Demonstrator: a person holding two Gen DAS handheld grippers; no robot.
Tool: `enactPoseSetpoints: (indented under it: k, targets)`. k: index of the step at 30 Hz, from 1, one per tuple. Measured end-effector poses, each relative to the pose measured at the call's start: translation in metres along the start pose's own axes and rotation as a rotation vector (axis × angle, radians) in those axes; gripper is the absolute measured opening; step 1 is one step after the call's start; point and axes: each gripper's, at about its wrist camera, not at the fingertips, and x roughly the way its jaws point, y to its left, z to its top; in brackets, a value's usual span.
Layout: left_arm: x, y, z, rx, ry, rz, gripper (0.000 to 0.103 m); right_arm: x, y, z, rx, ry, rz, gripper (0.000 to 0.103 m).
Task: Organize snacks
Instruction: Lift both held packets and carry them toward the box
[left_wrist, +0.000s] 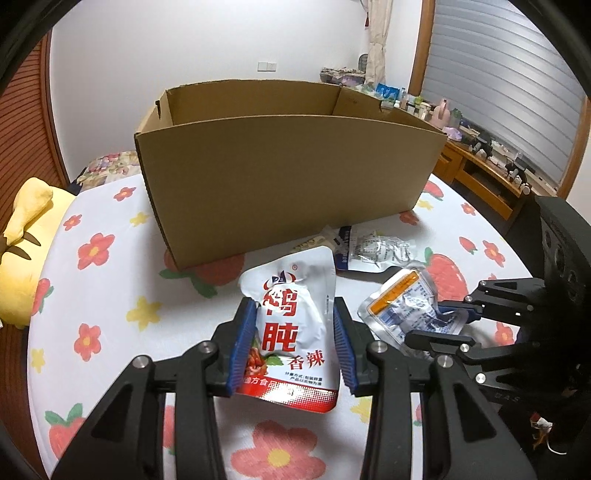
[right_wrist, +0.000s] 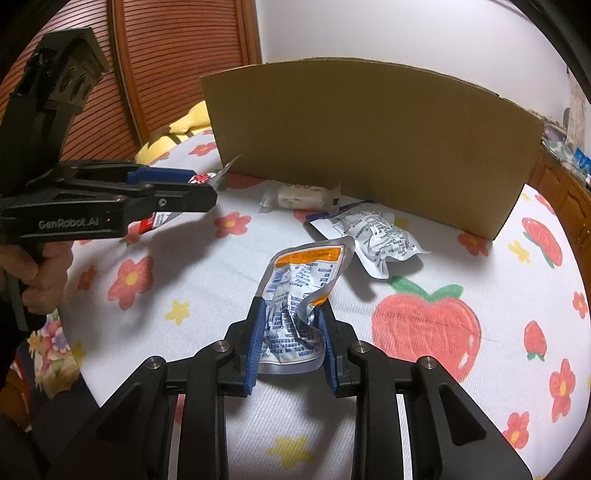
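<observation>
My left gripper (left_wrist: 295, 314) is shut on a white and red snack pouch (left_wrist: 295, 325), held above the bed in front of an open cardboard box (left_wrist: 288, 184). It also shows in the right wrist view (right_wrist: 199, 192). My right gripper (right_wrist: 290, 314) is shut on a crumpled silver pouch with an orange strip (right_wrist: 299, 288), which also shows in the left wrist view (left_wrist: 406, 306). The box (right_wrist: 369, 147) stands just behind.
A silver and blue pouch (right_wrist: 369, 232) and a small clear-wrapped snack (right_wrist: 299, 195) lie on the flowered sheet (right_wrist: 480, 332) by the box. A yellow plush (left_wrist: 26, 251) sits at the left. A cluttered wooden desk (left_wrist: 480, 166) stands at the right.
</observation>
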Motion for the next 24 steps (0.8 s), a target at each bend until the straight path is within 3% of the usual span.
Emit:
enactPoseSetpoints:
  k: [24]
  targets:
    - [-0.039, -0.021, 0.023, 0.012, -0.110, -0.011, 0.040, -0.046, -0.008, 0.005, 0.014, -0.124, -0.018, 0.022]
